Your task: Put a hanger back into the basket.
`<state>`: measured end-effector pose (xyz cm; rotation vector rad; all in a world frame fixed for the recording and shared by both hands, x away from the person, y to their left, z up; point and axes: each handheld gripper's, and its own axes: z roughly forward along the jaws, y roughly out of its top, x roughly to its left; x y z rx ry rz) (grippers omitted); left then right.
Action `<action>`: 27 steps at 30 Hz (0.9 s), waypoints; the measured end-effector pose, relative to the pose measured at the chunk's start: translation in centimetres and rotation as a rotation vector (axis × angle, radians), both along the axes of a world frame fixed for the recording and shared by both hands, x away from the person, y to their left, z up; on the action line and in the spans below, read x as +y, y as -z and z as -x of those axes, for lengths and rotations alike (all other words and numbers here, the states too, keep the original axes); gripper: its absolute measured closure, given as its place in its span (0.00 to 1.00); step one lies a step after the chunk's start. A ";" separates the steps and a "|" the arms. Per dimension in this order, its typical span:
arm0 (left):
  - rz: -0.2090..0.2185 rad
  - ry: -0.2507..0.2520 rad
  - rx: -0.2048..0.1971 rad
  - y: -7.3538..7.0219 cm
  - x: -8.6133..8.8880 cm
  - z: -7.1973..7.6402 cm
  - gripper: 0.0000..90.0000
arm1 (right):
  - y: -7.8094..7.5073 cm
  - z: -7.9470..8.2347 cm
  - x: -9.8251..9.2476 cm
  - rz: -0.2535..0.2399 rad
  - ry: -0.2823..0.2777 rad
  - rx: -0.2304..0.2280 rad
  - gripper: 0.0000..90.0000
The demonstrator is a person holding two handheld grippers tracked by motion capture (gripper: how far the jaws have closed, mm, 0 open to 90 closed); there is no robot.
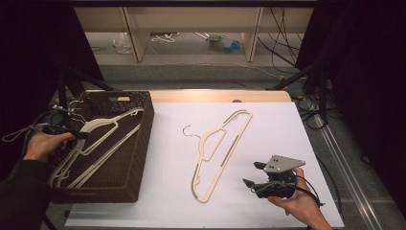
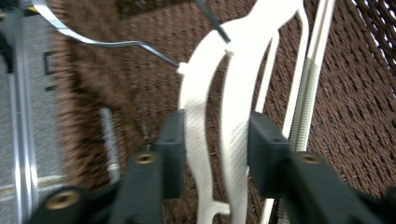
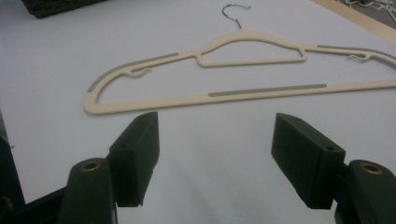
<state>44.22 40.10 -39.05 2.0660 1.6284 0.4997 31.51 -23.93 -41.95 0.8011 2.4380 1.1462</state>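
A cream hanger [image 1: 231, 146] with a metal hook lies flat on the white table top [image 1: 268, 124], and is also seen ahead in the right gripper view [image 3: 266, 89]. My right gripper [image 1: 253, 174] rests near the table's front right, short of that hanger, and its jaws [image 3: 215, 154] stand open with nothing between them. Several cream hangers [image 1: 103, 125] lie in a dark woven basket [image 1: 143, 143] at the left. My left gripper [image 1: 79, 135] reaches into the basket. Its jaws [image 2: 215, 140] stand open around the necks of two hangers [image 2: 194, 121].
The basket takes up the table's left side, with its right wall next to the white sheet. A wooden strip [image 1: 215, 96] edges the table's far side. Beyond it are floor, shelf legs and cables. Black stands and cables [image 1: 316, 96] sit off the right edge.
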 end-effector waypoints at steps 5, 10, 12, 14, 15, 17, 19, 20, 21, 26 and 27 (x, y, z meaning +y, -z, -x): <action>0.062 -0.005 -0.121 -2.8 -0.9 2.2 0.49 | 0.1 -0.1 0.1 -0.011 0.008 0.000 0.36; 0.089 0.079 -0.228 -6.5 -3.3 5.5 0.38 | 0.0 -0.3 0.1 -0.015 0.059 0.016 0.33; 0.101 0.111 -0.264 -7.5 -5.2 7.1 0.35 | 0.1 -0.5 0.2 -0.011 0.081 0.032 0.31; 0.152 0.155 -0.309 -7.8 -7.6 8.7 0.34 | 0.3 -0.7 0.3 -0.018 0.109 0.052 0.29; 0.201 0.204 -0.318 -7.7 -8.9 9.4 0.34 | 0.4 -0.9 0.3 -0.011 0.120 0.053 0.28; 0.246 0.289 -0.306 -7.3 -11.5 10.8 0.34 | 0.5 -1.2 0.4 -0.007 0.130 0.051 0.27; 0.274 0.338 -0.312 -6.7 -14.0 12.0 0.33 | 0.5 -1.5 0.5 -0.001 0.144 0.051 0.26; 0.296 0.353 -0.331 -6.3 -15.2 12.4 0.33 | 0.5 -1.4 0.7 -0.007 0.159 0.070 0.26; 0.294 0.374 -0.314 -6.1 -16.2 12.8 0.33 | 0.5 -1.7 0.7 0.000 0.153 0.064 0.26; 0.311 0.463 -0.293 -4.0 -20.8 13.8 0.32 | 0.7 -2.5 1.2 -0.003 0.184 0.093 0.26; 0.294 0.480 -0.287 -3.6 -21.6 13.9 0.32 | 0.7 -2.7 1.4 0.002 0.188 0.096 0.25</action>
